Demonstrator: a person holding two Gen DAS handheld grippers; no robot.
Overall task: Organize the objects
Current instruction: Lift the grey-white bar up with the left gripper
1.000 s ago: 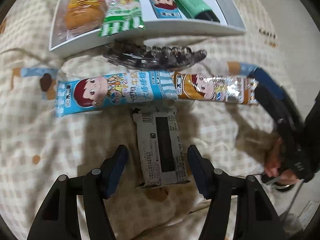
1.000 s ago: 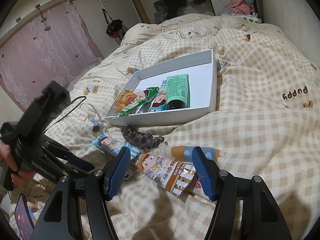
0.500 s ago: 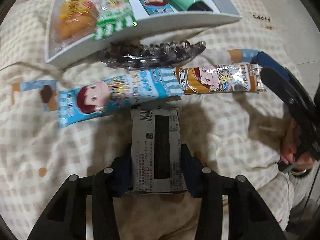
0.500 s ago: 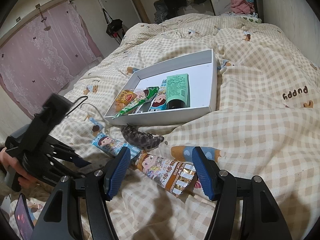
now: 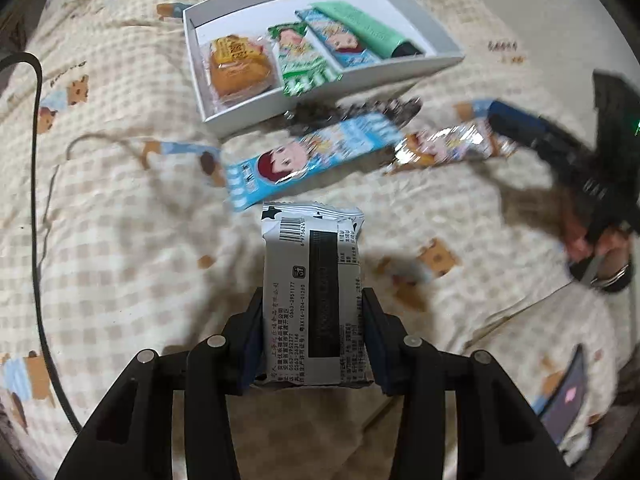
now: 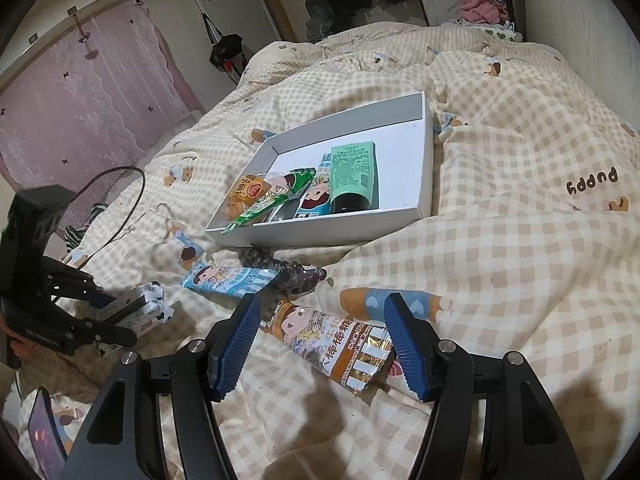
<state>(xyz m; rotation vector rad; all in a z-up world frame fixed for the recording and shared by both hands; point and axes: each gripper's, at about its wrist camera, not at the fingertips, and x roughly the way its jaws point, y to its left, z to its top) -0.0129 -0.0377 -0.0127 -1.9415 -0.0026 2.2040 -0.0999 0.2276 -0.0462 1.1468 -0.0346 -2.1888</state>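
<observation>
Left wrist view: my left claw [image 5: 313, 332] pinches the grey snack packet [image 5: 312, 288] by its long sides, having just closed on it, and the packet hangs clear of the checked bedspread [image 5: 120, 240]. Ahead lies the blue candy bar [image 5: 308, 160]; past it a dark hair clip [image 5: 360, 110] sits against the near wall of the white box [image 5: 320, 88]. Inside the box, a pastry [image 5: 236, 68], two wrapped bars and a green tube [image 5: 368, 32] fill the near part, side by side; the far part is bare white floor. A black cable [image 5: 38, 128] curves along the left edge of the bed. My right claw [image 6: 322, 344] stands spread over the brown candy bar [image 6: 332, 344], pads not touching it. Open bedspread stretches to the right of the box.
</observation>
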